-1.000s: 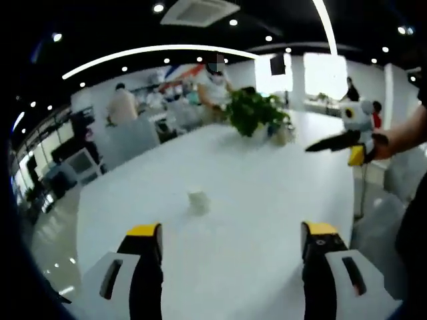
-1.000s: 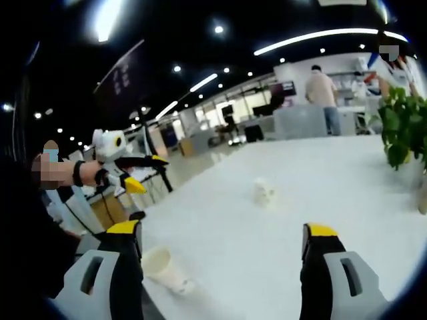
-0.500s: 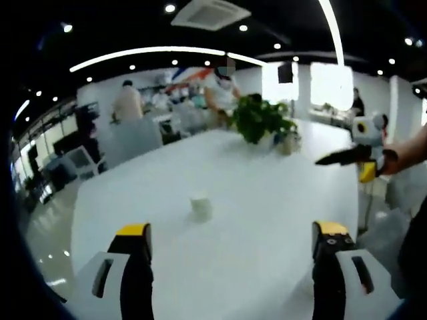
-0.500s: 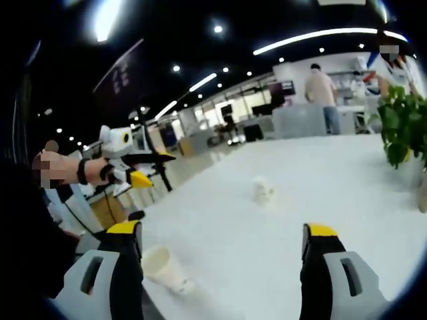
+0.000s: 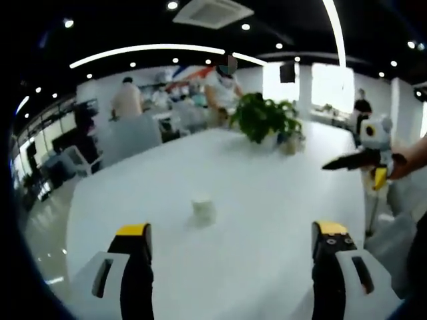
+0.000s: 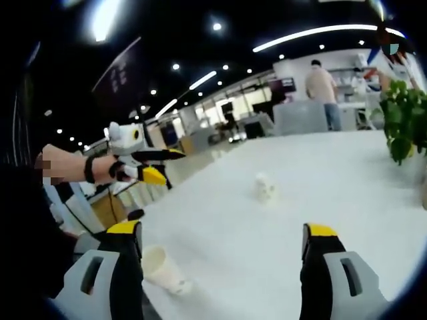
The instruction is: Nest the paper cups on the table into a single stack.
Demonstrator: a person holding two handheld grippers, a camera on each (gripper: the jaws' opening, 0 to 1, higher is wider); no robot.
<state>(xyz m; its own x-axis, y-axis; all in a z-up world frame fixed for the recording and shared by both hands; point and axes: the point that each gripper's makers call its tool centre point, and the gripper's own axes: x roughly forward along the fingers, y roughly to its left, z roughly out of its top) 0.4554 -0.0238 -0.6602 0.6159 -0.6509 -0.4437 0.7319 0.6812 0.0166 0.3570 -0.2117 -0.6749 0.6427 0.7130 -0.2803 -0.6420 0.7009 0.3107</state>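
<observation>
Two white paper cups (image 6: 162,269), well apart.

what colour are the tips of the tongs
Yellow tips on black jaws, best seen on the left tongs in the left gripper view.

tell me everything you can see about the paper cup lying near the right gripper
The paper cup is off-white and looks like plain paper, though blurred. It lies tipped on its side on the white table near the table's edge, its open mouth towards the camera and up, its base resting on the surface. It sits just inside the right gripper's left jaw, apparently not touching it. Nothing is nested in it.
</observation>
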